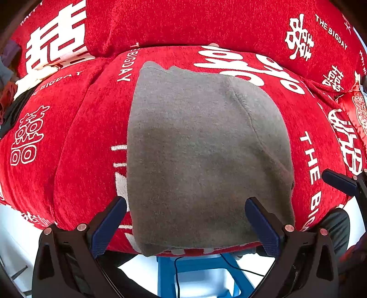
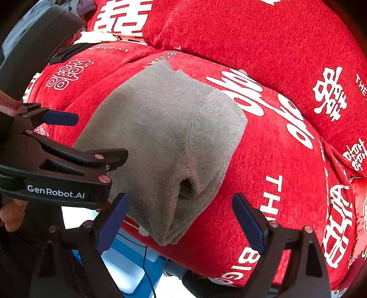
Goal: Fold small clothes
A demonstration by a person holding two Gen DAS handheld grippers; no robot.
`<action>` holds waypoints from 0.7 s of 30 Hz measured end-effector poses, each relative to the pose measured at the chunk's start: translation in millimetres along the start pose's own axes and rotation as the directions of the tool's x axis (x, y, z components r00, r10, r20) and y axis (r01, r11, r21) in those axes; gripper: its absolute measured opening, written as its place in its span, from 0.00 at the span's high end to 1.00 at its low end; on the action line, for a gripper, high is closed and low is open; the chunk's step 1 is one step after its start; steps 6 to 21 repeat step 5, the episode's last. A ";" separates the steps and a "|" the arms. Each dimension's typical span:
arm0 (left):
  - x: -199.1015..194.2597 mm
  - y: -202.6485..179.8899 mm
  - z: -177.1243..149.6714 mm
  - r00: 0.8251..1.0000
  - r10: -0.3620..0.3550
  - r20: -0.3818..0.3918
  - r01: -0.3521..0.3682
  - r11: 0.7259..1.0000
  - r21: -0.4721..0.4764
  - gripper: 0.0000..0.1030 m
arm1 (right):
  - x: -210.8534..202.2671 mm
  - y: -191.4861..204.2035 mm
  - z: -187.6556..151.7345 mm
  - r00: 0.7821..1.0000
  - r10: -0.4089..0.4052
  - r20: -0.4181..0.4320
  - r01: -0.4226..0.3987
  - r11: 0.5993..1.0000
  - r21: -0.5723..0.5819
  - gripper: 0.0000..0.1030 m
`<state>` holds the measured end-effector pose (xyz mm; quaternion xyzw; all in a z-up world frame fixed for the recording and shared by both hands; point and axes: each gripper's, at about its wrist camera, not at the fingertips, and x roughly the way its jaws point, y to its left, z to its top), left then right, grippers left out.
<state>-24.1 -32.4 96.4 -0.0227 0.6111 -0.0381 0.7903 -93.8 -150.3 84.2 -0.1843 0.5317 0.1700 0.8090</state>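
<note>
1. The grey knit garment (image 1: 201,155) lay folded into a compact packet on the red cushion (image 1: 91,142), reaching from near the cushion's back down to its front edge, where one corner hung slightly over.
2. A stitched seam (image 2: 195,128) ran down the garment's upper layer, and at the front end the folded layers gaped in a small dark pocket (image 2: 185,186).
3. The cushion's cover carried white lettering reading "THE BIGDAY" and white double-happiness characters; a second red cushion (image 1: 183,20) in the same fabric stood behind it along the back edge.
4. The left gripper (image 1: 185,220) hung above the front edge of the cushion, pointing steeply down, its blue-padded fingers (image 1: 107,227) spread wide on either side of the garment's front end, gripping nothing.
5. The right gripper (image 2: 181,220) hovered just beside it, over the garment's front corner, jaws likewise wide apart with nothing pinched between them.
6. From the right wrist view, the left gripper's black body bore the label "GenRobot.AI" (image 2: 56,192), and part of a hand (image 2: 10,213) holding it showed at the picture's left edge.
7. Below the cushion's front edge stood a blue plastic stool (image 1: 197,272) with a thin black cable (image 1: 176,275) trailing across it.
</note>
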 end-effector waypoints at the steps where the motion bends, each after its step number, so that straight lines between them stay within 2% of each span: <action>1: 0.4 -0.1 -0.1 1.000 0.001 -0.003 -0.001 1.000 -0.001 0.00 | 0.4 -0.3 -0.5 1.000 0.002 0.000 -0.002 1.000 0.002 0.10; 21: 2.3 -1.4 0.0 1.000 0.007 -0.012 -0.007 1.000 0.006 0.00 | 2.1 -4.0 -3.0 1.000 0.007 0.002 -0.007 1.000 0.007 0.10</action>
